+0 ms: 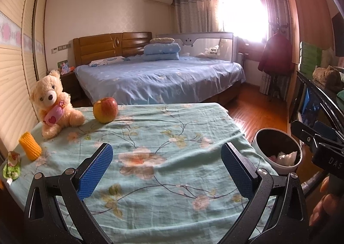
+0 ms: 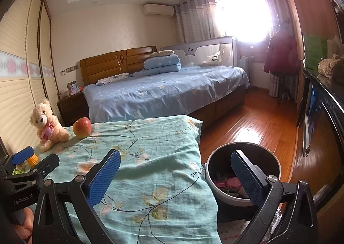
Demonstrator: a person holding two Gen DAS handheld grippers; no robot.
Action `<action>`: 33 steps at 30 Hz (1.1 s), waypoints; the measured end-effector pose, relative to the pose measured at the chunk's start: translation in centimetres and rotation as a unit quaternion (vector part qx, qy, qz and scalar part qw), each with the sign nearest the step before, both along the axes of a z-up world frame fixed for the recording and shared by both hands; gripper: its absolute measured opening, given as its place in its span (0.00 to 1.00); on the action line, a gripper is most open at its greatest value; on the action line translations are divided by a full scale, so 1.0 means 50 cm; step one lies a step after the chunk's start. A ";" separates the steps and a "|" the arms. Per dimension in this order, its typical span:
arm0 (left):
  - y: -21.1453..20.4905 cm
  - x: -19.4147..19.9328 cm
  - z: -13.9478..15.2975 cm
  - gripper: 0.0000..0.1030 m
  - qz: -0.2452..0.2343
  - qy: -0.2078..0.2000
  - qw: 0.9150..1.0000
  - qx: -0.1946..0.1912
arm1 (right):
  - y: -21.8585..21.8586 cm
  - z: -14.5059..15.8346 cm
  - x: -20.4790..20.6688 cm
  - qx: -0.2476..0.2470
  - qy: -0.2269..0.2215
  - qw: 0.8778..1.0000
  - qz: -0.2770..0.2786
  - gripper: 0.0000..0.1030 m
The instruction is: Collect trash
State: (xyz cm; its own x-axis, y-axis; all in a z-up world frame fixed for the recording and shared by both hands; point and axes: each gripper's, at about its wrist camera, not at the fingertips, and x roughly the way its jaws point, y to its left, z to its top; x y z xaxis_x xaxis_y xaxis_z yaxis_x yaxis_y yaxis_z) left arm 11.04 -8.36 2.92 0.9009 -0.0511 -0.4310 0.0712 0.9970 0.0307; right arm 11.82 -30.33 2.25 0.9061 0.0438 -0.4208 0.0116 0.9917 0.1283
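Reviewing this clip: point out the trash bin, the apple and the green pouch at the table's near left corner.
trash bin (image 2: pixel 277 159), right wrist view, on its far rim.
apple (image 1: pixel 105 109), left wrist view, centre of the fruit.
green pouch (image 1: pixel 12 167), left wrist view, middle of its printed face.

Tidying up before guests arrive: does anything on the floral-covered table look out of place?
A crumpled green pouch lies flat at the table's near-left corner beside the corn piece; it looks like leftover trash. Nothing looks spilled or damaged.

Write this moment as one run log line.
left gripper: open, empty | right gripper: open, empty | bin: holds trash | pouch: on table
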 end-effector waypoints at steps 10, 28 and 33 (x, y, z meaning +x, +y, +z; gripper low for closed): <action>-0.002 0.001 -0.003 1.00 -0.002 0.006 1.000 0.000 | -0.001 -0.002 0.001 0.001 0.004 1.000 0.002 1.00; -0.005 0.000 -0.005 1.00 -0.004 0.008 1.000 0.001 | 0.006 -0.005 0.001 0.002 0.008 1.000 0.005 1.00; -0.005 0.000 -0.005 1.00 -0.003 0.007 1.000 0.001 | 0.007 -0.005 0.001 0.004 0.009 1.000 0.004 1.00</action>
